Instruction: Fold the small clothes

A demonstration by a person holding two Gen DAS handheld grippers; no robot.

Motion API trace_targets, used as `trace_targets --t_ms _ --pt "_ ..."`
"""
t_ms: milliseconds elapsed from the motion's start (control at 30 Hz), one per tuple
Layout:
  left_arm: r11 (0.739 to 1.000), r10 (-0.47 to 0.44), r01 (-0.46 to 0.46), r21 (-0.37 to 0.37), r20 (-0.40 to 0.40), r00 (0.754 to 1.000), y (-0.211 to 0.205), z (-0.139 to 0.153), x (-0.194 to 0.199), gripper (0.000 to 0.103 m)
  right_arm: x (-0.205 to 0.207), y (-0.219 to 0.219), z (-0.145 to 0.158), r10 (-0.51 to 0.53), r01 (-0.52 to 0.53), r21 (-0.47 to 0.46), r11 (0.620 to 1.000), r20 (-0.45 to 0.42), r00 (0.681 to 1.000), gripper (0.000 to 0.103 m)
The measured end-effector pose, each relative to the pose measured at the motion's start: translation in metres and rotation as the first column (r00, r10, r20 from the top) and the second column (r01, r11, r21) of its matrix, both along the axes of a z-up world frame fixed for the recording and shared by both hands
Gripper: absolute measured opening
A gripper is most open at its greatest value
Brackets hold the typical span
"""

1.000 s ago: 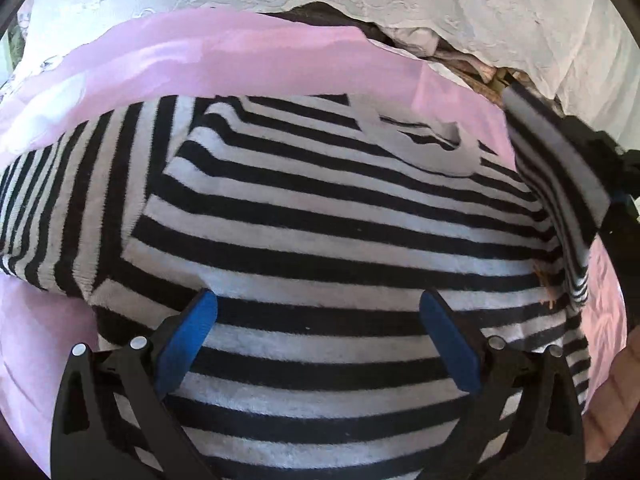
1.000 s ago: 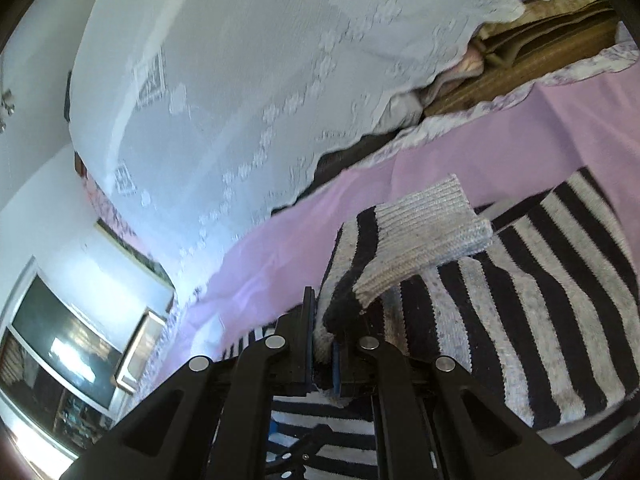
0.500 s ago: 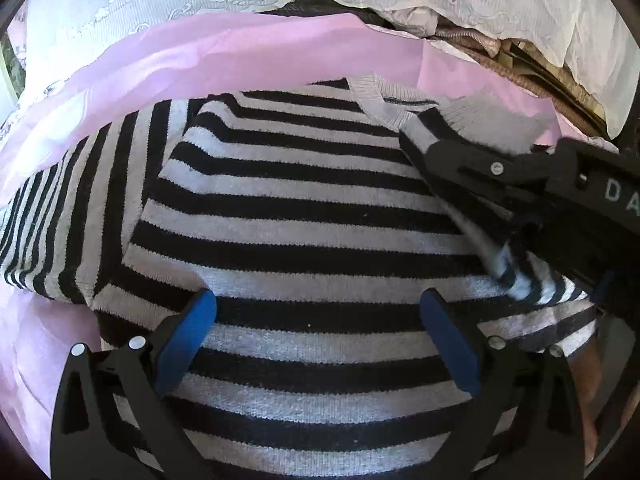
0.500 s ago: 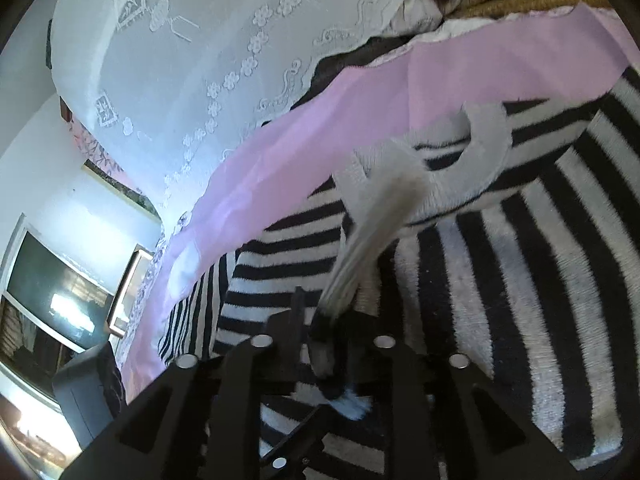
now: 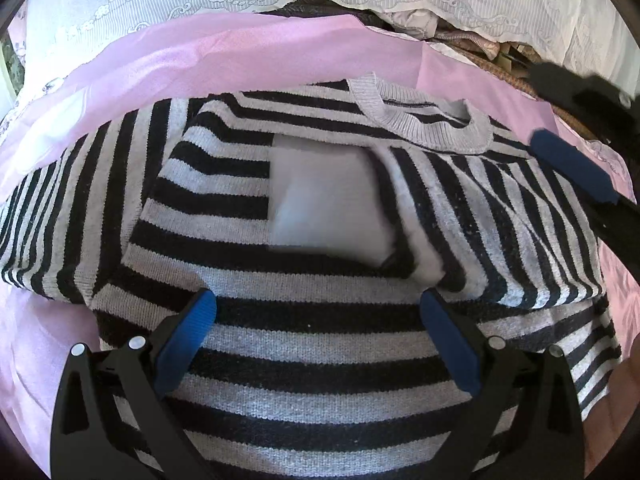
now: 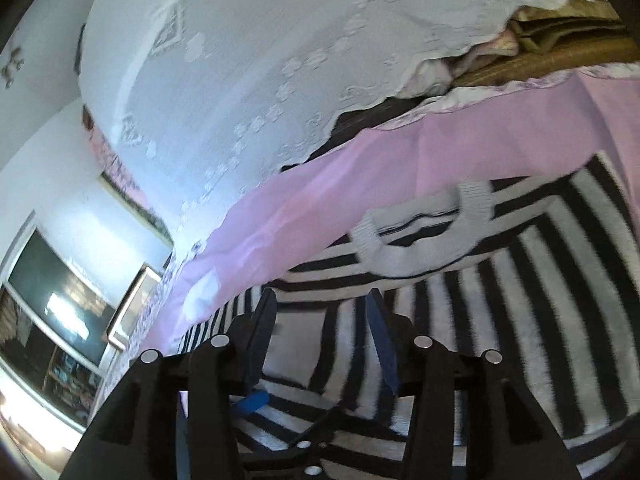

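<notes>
- Right gripper (image 6: 320,320) is opening, nothing between its pads, sleeve (image 5: 460,216) dropped across the striped sweater (image 5: 320,344).
- Left gripper (image 5: 320,320) gapes empty over the hem.
- Unfolded sleeve lies toward the pink sheet's (image 5: 240,52) left edge, nearer that left gripper.

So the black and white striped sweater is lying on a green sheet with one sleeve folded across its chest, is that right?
Not quite: the sheet is pink, not green, as the left wrist view shows. The rest holds: the black and white striped sweater lies on it with one sleeve folded across its chest.
</notes>
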State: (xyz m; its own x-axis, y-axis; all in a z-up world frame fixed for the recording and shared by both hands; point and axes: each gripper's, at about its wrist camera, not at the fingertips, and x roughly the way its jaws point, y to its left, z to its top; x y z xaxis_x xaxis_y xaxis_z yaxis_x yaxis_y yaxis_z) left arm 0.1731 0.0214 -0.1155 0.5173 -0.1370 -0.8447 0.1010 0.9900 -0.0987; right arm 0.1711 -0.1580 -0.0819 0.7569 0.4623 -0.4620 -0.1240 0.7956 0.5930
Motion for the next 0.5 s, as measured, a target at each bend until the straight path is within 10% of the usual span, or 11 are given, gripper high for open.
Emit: trace_targets --t_ms 500 --pt "0.968 0.093 -0.084 -0.238 0.026 0.995 0.039 0.009 0.021 0.099 -0.032 -0.119 -0.046 -0.25 0.258 0.019 0.966 -0.186 0.95 0.039"
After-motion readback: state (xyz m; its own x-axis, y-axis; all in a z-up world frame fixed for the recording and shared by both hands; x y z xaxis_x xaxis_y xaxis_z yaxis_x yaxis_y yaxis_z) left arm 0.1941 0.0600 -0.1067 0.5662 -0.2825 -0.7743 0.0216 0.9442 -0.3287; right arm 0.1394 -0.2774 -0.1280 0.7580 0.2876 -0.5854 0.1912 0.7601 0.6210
